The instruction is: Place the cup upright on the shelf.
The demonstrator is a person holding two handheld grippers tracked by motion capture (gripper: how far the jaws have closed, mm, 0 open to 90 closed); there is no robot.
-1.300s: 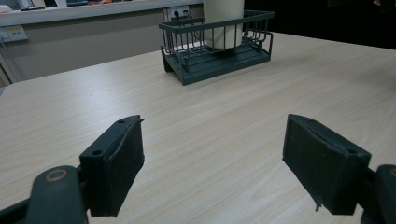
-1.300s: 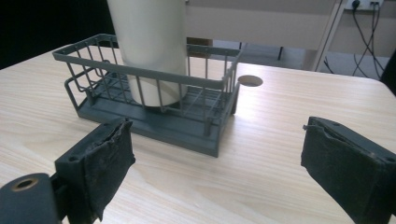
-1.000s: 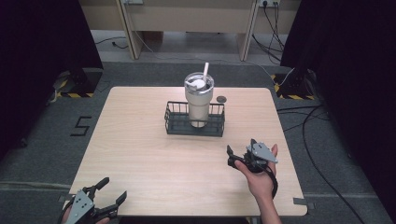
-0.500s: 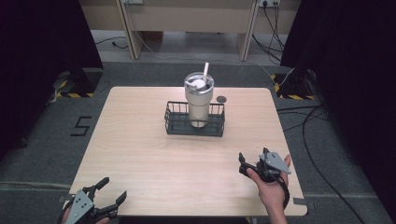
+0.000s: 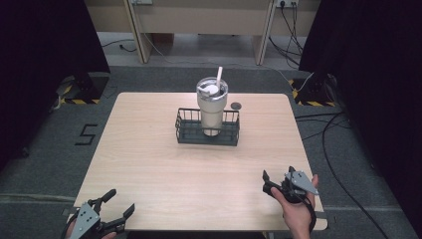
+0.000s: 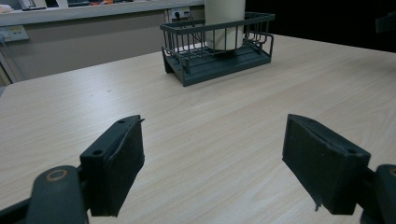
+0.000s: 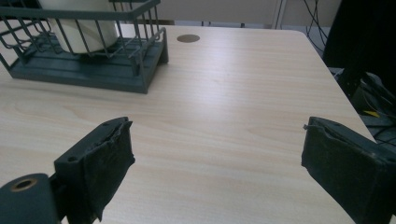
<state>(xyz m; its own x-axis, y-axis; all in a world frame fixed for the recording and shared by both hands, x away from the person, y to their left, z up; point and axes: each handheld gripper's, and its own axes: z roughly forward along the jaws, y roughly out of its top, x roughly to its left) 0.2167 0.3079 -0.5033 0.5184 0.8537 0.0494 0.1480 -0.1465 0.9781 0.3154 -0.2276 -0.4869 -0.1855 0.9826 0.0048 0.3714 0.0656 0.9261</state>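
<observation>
A: Report the position and state of each hand-held gripper.

B: The left hand-held gripper [image 5: 115,205] sits at the near left corner of the table [image 5: 149,164], partly past its front edge. Its jaws are spread wide and hold nothing; the left gripper view shows bare table surface between them. The right hand-held gripper [image 5: 278,180] is over the near right area of the table, held in the person's right hand [image 5: 297,214]. Its jaws are likewise spread wide with nothing between them.

A: Location of the items on the table?

B: A dark wire basket [image 5: 207,127] stands at the centre of the far half of the table. A cream tumbler [image 5: 211,107] stands upright inside the basket, fitted with a lid and a white straw [image 5: 219,75]. A small dark round disc [image 5: 236,105] lies on the table just behind the basket's right end.

A: Relation of grippers to basket?

B: Both are well apart from it, with each gripper view facing the basket across open table.
</observation>
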